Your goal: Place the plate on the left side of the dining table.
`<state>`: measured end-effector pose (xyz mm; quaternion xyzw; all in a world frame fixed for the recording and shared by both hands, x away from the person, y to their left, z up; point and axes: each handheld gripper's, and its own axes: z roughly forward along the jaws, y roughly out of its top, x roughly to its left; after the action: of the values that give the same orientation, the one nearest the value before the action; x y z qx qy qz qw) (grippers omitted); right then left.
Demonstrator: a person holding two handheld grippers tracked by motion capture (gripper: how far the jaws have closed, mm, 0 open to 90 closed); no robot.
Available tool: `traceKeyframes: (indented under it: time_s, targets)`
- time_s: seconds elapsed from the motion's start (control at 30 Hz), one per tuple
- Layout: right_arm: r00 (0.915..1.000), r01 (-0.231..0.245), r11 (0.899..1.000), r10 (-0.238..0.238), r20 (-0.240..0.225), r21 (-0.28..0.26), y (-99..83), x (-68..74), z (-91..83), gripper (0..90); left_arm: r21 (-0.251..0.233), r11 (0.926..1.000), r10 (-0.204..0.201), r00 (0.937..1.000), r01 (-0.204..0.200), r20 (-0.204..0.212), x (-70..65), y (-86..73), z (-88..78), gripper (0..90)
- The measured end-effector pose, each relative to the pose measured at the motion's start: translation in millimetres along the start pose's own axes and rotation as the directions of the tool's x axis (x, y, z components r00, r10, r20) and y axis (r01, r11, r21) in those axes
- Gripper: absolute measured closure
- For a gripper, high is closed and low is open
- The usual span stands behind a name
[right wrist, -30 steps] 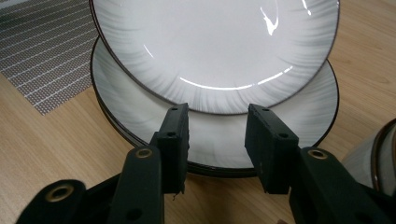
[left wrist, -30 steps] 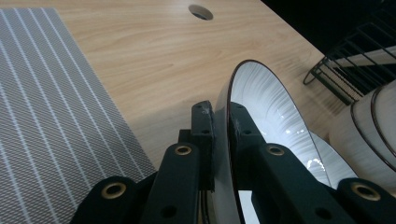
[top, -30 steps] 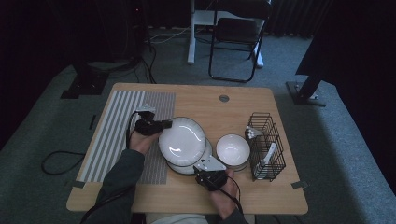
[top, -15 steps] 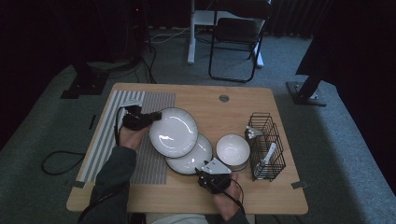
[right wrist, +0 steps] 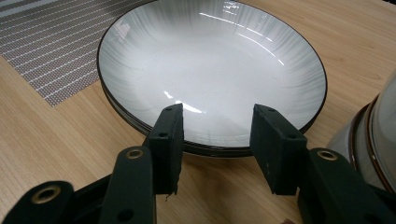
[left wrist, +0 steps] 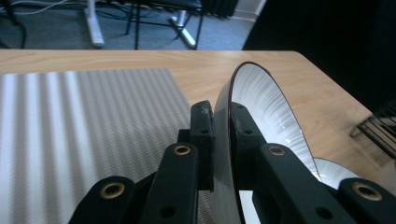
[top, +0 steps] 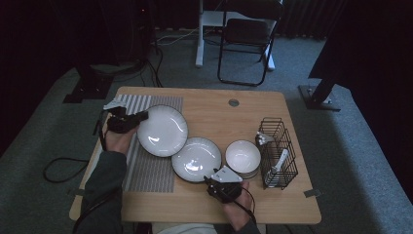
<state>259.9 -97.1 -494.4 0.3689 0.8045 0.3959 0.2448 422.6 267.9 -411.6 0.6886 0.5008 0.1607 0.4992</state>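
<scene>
The left gripper [top: 139,118] is clamped on the rim of 1 plate [top: 162,130], held over the mat [top: 150,170]. Keep it level and lower it flat. The right gripper [right wrist: 217,128], jaws apart and just opened further, waits by the stack [right wrist: 210,74].

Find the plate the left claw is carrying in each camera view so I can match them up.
High view: the lifted plate sits left of centre, over the striped mat's edge.
Left gripper view: its rim stands edge-on between the left claw, right of centre.
Right gripper view: cannot be made out there.
Shared landmark: the striped mat.
</scene>
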Motion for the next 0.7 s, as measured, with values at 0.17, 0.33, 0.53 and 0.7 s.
traceKeyframes:
  time_s: [0.17, 0.33, 0.53, 0.7]
  targets:
    - [1.0, -0.001, 1.0, 0.001, -0.005, 0.001, -0.5, -0.6, 0.1, 53.5, -0.017, 0.9992, -0.038, 0.9976, 0.037, -0.059, 17.5, -3.4, -10.6, 83.5]
    - [1.0, 0.003, 1.0, -0.003, -0.006, 0.003, -0.4, 0.6, 0.3, 53.2, -0.038, 0.9977, -0.06, 0.9914, 0.056, -0.117, 28.4, -7.4, -17.0, 83.5]
    - [0.9999, 0.008, 1.0, -0.008, -0.007, 0.005, -0.7, 1.3, 0.6, 53.0, -0.026, 0.9978, -0.065, 0.9809, 0.061, -0.183, 39.3, -14.1, -21.5, 83.5]
    - [0.9999, 0.007, 1.0, -0.007, -0.011, 0.005, -1.3, 1.3, 0.8, 53.0, -0.023, 0.9959, -0.091, 0.9727, 0.088, -0.213, 49.4, -20.4, -20.9, 83.4]
